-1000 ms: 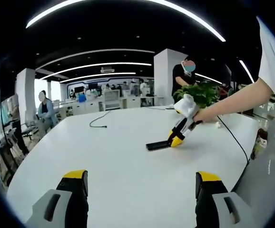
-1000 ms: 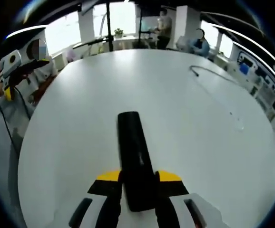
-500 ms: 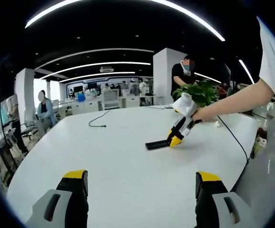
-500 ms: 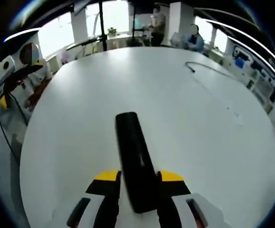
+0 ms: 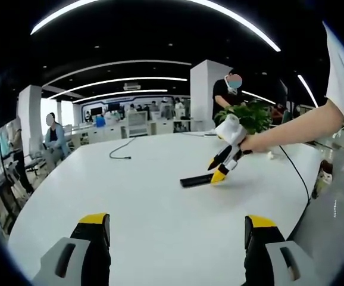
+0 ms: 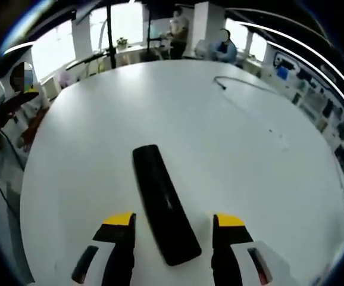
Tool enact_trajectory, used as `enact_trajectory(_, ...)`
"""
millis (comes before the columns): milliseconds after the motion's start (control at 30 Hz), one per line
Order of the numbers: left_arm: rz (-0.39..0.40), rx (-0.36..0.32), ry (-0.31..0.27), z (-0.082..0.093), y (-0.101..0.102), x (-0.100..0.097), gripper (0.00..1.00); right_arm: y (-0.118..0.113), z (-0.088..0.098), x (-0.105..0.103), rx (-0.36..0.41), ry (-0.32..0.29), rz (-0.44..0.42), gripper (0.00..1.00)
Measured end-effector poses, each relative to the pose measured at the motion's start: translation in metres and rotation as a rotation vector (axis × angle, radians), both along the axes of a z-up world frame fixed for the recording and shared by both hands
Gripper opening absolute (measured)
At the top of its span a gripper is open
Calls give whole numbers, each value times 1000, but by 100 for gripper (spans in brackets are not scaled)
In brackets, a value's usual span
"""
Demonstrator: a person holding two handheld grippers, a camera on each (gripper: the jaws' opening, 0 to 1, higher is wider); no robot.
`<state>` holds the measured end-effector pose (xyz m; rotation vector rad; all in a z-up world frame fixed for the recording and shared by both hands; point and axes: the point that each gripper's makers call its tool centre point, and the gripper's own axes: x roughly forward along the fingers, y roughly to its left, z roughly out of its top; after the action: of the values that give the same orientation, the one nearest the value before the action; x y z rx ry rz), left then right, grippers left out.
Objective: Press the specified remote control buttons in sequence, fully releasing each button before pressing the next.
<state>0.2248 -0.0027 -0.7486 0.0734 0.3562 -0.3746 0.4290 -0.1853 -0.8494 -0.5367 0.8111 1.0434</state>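
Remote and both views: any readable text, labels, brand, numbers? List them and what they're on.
None readable.
Remote control: plain black between the open right claw jaws, button markings blurred out.
Far-wall panels in the left gripper view: too small and blurred to read.
Right claw body seen there: no lettering visible.

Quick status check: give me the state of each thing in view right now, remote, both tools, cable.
Remote: flat on the table, between the right tool's jaws, not gripped.
Right tool: open, jaws apart on either side of the remote, just above it.
Left tool: open, empty, held back over the near table edge.
Cable: loose on the far tabletop, untouched.
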Motion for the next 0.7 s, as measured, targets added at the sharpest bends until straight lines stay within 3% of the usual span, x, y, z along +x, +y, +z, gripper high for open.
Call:
enact_trajectory(333,-3,1,1,0,-1,0,97,4,23,4,175,33,-144,55)
enact_trajectory(700,-7,-7,3,0,-1,0,97,2,37,-2,202,13,-166,58)
